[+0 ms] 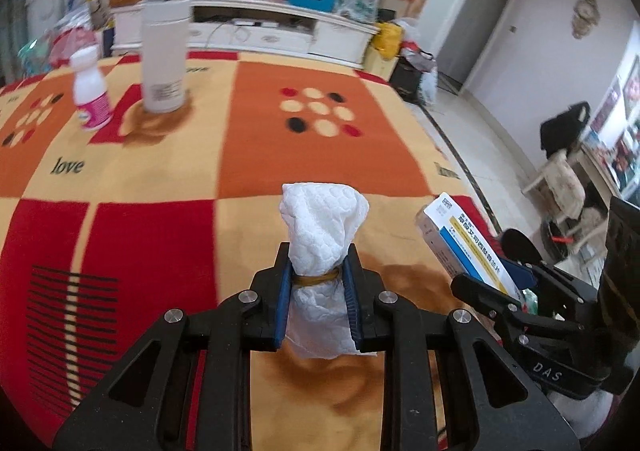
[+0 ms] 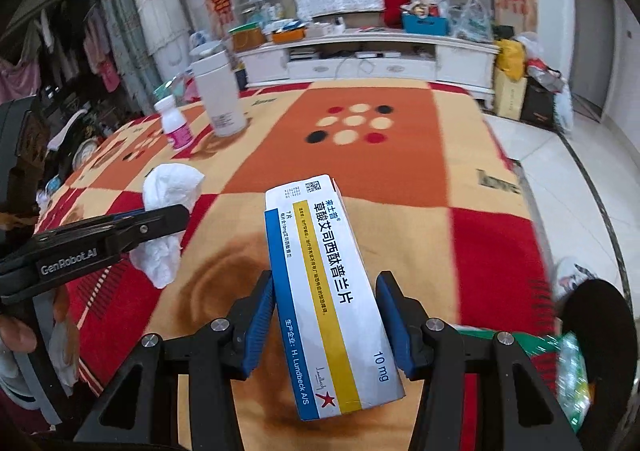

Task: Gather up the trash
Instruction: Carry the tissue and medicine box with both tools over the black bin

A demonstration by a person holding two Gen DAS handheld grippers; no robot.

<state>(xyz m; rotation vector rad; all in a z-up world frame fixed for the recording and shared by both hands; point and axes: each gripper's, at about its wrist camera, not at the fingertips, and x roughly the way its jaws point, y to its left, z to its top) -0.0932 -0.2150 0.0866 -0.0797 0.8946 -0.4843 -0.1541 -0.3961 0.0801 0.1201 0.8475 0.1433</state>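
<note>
My left gripper (image 1: 318, 279): It is squeezed tight on a white tissue wad (image 1: 322, 235). The blue pads press the wad in at its middle, where a thin yellow band goes round it.

Why I hold the wad there: The middle is the thin part, so my fingers fit round it and the soft paper does not slip out.

My right gripper (image 2: 326, 317): It is part way open, because it is closed on a medicine box (image 2: 326, 283). The box is wide, so my fingers cannot close more.

How the box sits: It sticks up and tips a little to one side. My pads press its two long sides near the bottom, so most of the box shows above them.

Where the trash is: Both bits are up in the air over the blanket (image 1: 160, 187), not lying on it. They are near each other, side by side.

Where it should go: A black round thing (image 2: 596, 315) sits low at the right edge, with a green wrapper (image 2: 572, 371) by it. I think it may be the bin, but I cannot tell for sure.

What is left on the blanket: A tall white cup (image 1: 165, 59) and a small pink and white bottle (image 1: 91, 91) stand far from me. They stand up neatly, so I think they may not be trash.

What I must watch: The wad is soft, so I keep my squeeze firm.
</note>
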